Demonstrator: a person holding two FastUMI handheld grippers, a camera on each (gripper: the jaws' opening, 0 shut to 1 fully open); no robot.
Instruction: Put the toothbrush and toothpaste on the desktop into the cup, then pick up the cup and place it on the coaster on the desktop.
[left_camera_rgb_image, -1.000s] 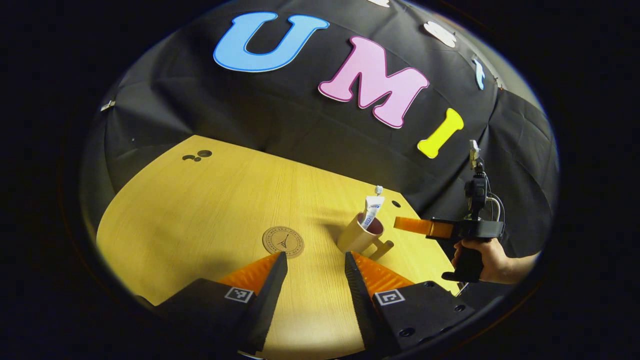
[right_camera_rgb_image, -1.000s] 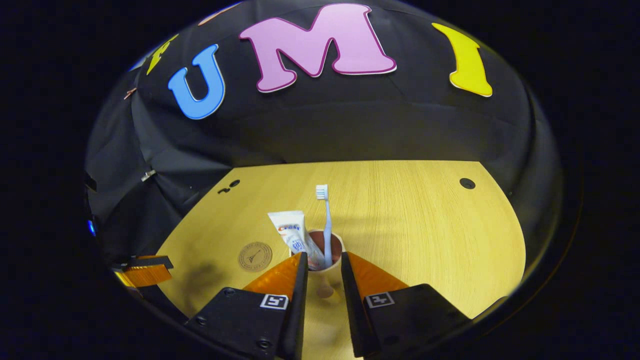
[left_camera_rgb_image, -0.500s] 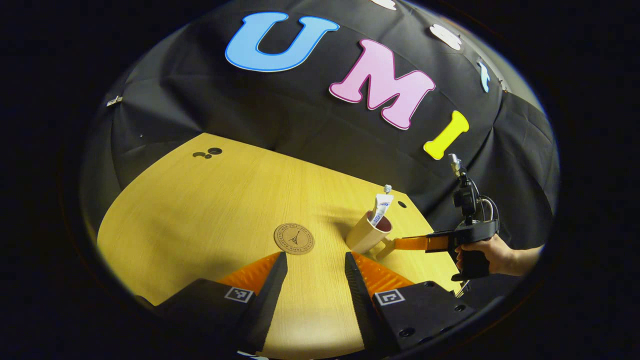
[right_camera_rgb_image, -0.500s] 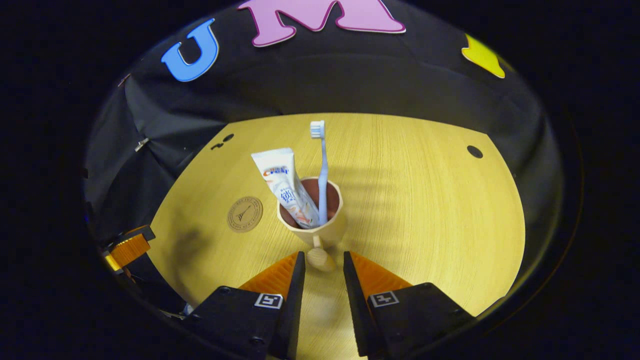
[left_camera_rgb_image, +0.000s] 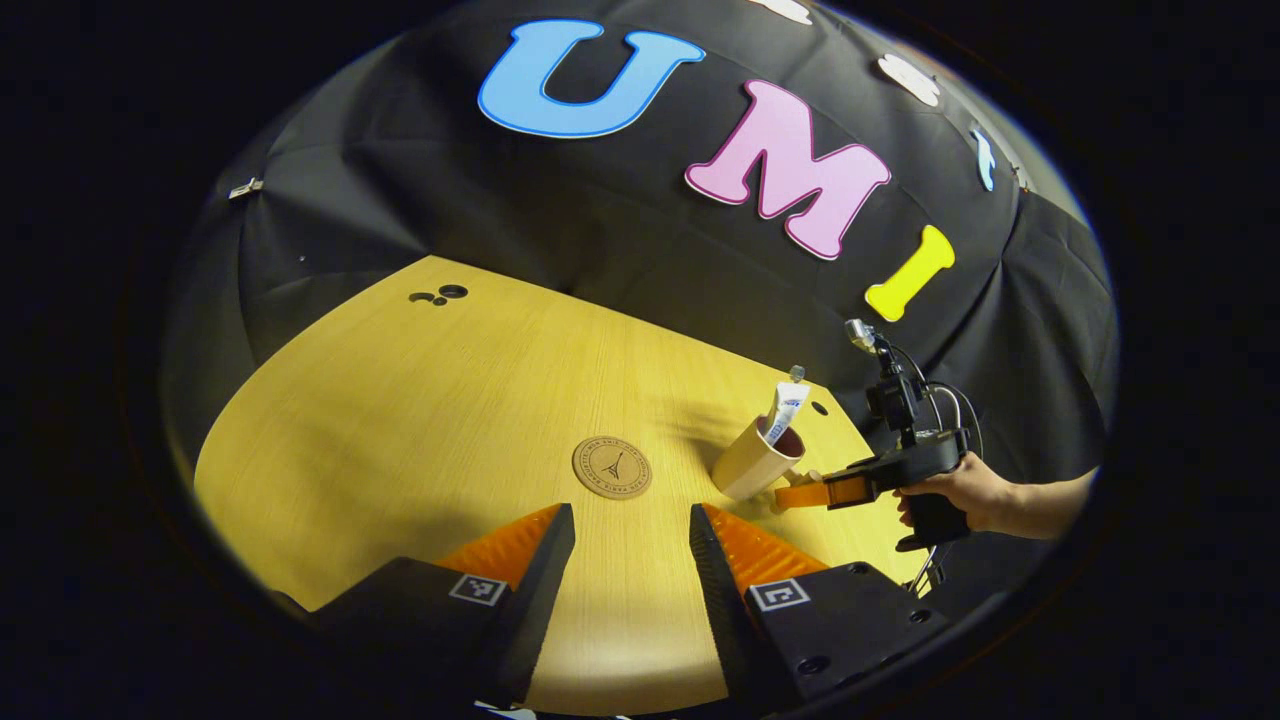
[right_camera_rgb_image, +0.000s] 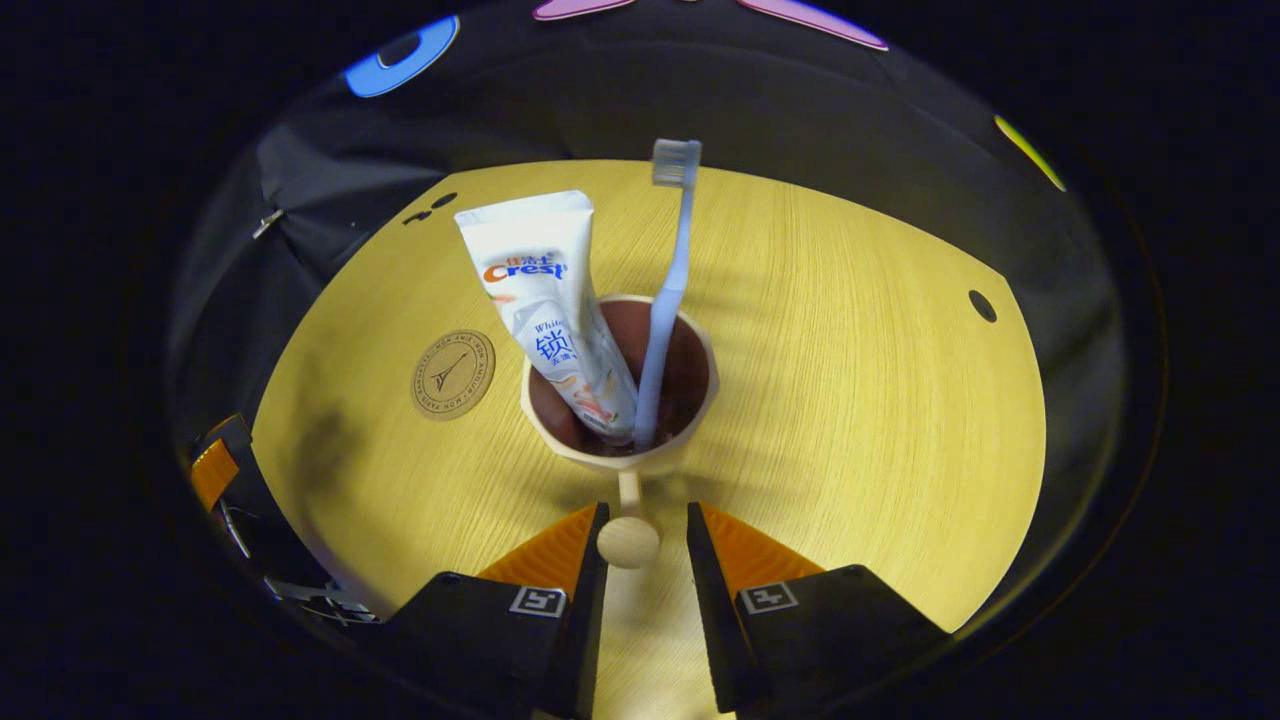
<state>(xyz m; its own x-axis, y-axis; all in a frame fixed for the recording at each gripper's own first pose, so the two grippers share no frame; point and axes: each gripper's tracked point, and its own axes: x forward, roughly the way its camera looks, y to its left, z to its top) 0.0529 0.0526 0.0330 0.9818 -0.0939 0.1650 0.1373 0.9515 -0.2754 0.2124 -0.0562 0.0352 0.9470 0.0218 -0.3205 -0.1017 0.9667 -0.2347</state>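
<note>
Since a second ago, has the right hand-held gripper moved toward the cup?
Yes. In the left gripper view the right hand-held gripper has come down to the cup handle on the desktop.

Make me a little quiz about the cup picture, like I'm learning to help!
1. True or false: the toothbrush and the toothpaste both stand in the cup.
2. Where does the coaster lie in the right gripper view? A) under the cup B) left of the cup, apart from it C) right of the cup
3. Fill in: the right gripper has the knob on the cup's ____ between its fingers.

Key: 1. true. 2. B. 3. handle; the fingers flank the knob, and whether they press on it cannot be told.
</note>
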